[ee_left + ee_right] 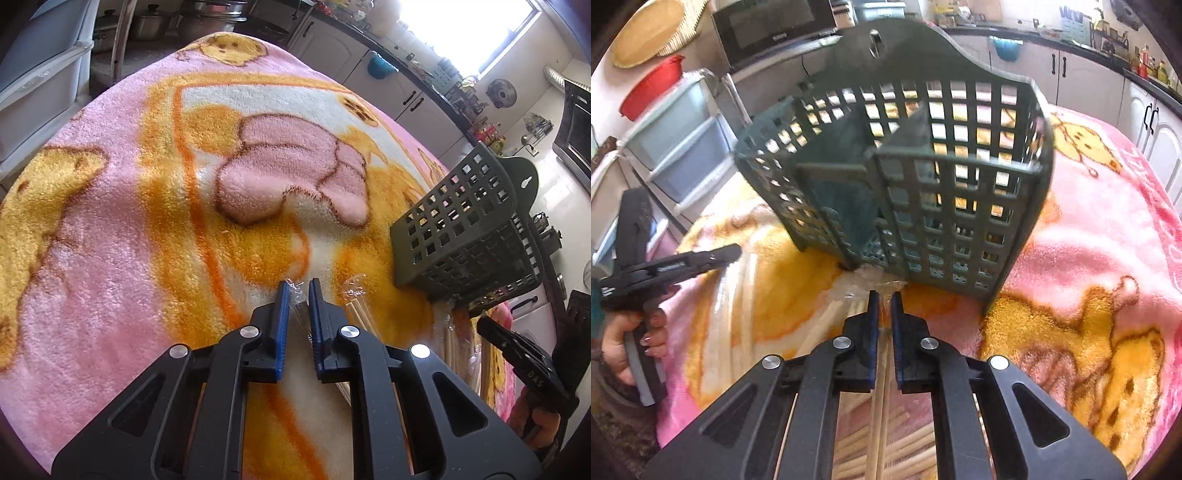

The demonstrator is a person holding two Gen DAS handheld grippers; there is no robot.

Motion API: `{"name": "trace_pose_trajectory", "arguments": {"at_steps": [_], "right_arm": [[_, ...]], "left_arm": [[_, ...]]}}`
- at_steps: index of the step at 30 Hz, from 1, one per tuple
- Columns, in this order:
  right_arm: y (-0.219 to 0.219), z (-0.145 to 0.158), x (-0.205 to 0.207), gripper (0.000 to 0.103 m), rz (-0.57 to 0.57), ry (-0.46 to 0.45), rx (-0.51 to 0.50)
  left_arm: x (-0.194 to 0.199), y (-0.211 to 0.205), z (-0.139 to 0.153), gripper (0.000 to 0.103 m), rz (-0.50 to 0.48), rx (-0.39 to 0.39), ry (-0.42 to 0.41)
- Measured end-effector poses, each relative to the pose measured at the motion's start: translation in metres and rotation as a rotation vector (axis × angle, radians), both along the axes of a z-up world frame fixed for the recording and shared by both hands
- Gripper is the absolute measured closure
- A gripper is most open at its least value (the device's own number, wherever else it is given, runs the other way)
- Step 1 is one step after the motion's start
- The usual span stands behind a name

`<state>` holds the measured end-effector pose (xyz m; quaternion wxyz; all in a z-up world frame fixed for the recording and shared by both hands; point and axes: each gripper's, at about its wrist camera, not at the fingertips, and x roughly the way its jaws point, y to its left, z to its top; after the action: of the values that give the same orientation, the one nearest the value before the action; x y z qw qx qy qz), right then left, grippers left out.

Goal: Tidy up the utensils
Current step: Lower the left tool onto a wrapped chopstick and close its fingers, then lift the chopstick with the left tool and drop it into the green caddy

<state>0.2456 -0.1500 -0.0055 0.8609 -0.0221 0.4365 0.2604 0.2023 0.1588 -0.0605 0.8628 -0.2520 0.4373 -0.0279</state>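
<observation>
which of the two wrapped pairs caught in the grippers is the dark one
The dark wrapped pair between the left gripper's blue pads. The right gripper is shut on the pale wooden chopsticks in clear wrap.

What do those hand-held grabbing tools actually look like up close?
Each gripper, left and right, is a black plastic frame with triangular cut-outs and round silver pivot bolts. Its two straight fingers carry ridged blue pads. The handle seen alongside bears small white lettering.
</observation>
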Motion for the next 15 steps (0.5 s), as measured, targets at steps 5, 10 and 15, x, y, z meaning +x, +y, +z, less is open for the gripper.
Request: {"name": "trace_pose_trajectory", "arguments": {"at_steps": [5, 10, 15], "right_arm": [[-0.008, 0.018, -0.013, 0.098, 0.003, -0.036, 0.052], [-0.014, 0.04, -0.028, 0.098, 0.004, -0.085, 0.097], [-0.022, 0.068, -0.041, 0.098, 0.012, -0.145, 0.143]], "left_arm": [[-0.015, -0.005, 0.026, 0.099, -0.012, 0.011, -0.077], [-0.034, -0.02, 0.069, 0.099, -0.05, 0.021, -0.19], [-0.046, -0.041, 0.111, 0.1, -0.106, 0.024, -0.298]]}}
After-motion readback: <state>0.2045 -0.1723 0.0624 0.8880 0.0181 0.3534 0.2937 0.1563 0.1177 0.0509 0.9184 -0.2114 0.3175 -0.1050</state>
